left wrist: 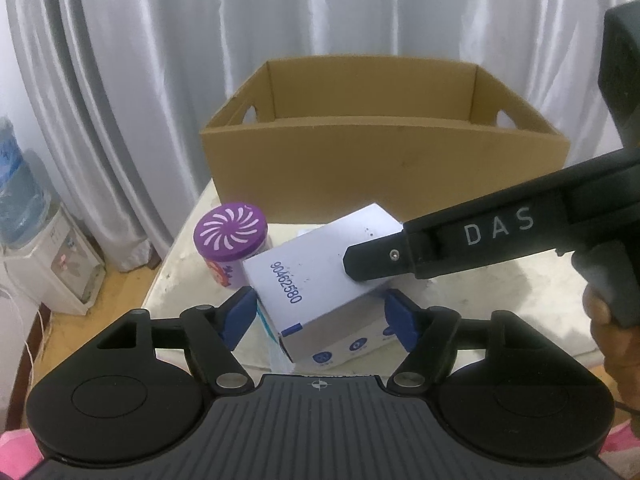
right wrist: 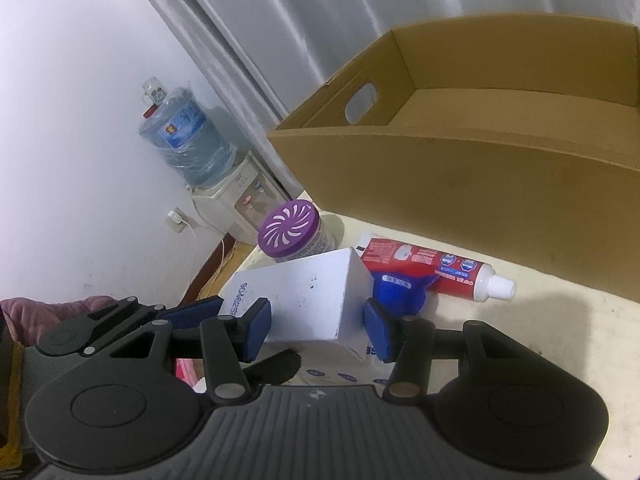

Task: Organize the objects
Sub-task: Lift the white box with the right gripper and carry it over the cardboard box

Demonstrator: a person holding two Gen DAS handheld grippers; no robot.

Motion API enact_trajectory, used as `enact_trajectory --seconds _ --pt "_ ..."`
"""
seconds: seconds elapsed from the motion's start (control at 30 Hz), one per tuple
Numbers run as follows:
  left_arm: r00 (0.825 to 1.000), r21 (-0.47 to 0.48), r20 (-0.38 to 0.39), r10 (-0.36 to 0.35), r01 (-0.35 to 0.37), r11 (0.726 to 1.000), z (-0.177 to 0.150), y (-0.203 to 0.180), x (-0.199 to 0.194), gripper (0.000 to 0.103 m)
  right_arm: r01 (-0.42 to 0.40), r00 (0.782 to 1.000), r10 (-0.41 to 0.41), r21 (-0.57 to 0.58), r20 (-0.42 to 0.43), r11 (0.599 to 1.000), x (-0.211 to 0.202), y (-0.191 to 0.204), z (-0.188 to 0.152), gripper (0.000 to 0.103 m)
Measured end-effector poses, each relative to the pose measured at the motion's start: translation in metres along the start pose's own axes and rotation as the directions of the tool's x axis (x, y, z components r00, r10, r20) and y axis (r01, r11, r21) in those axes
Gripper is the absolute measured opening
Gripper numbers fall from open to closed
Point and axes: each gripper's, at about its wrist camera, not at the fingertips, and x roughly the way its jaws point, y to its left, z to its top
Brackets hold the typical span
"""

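The white box (left wrist: 320, 276), printed with a dark number along one edge, lies tilted on the pale tabletop (left wrist: 500, 288) in the left wrist view, just near of the cardboard box (left wrist: 384, 168). The left gripper (left wrist: 320, 316) stands about half wide, its blue pads (left wrist: 240, 316) flanking the near end of the white box; whether they press on it cannot be told. The right gripper (left wrist: 352, 260) reaches in from the right, one black finger laid across the white box's top face. Touching the white box on its far left side stands a purple-lidded jar (left wrist: 231, 236) with a white swirl on the lid. The cardboard box is open-topped with hand slots in its side walls; nothing shows inside it, though its floor is hidden by the near wall. A water dispenser (left wrist: 48, 264) stands at the far left on the floor. In the right wrist view, the right gripper (right wrist: 318, 326) is narrowed onto the white box (right wrist: 300, 296), a blue pad (right wrist: 256, 330) against each side. The left gripper (right wrist: 188, 312) shows at the left end of the white box. Behind the white box lie a red toothpaste tube (right wrist: 424, 268) with a white cap and a blue object (right wrist: 400, 292) partly hidden. The purple-lidded jar (right wrist: 290, 236) stands to the far left, and the cardboard box (right wrist: 480, 172) shows bare floor inside.
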Motion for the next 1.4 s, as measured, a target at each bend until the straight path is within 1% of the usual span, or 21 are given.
enact_trajectory --seconds 0.13,0.27,0.67,1.4 --pt "1.0 0.001 0.001 0.006 -0.006 1.0 -0.001 0.0 0.002 0.074 -0.002 1.0 0.002 0.0 0.001 1.0 0.002 0.0 0.001 0.056" --pt "1.0 -0.007 0.007 0.013 -0.013 1.0 -0.002 0.0 0.001 0.074 0.004 1.0 -0.004 -0.008 0.002 1.0 0.003 0.002 0.001 0.056" --pt "1.0 -0.047 0.017 -0.003 0.004 0.999 0.0 0.002 -0.004 0.073 0.043 0.999 -0.043 -0.034 0.004 0.999 0.0 0.012 0.001 0.057" --pt "0.996 -0.058 0.089 0.014 -0.008 0.998 0.008 -0.003 -0.025 0.073 0.046 0.998 -0.043 -0.067 0.049 0.997 -0.022 0.026 0.007 0.057"
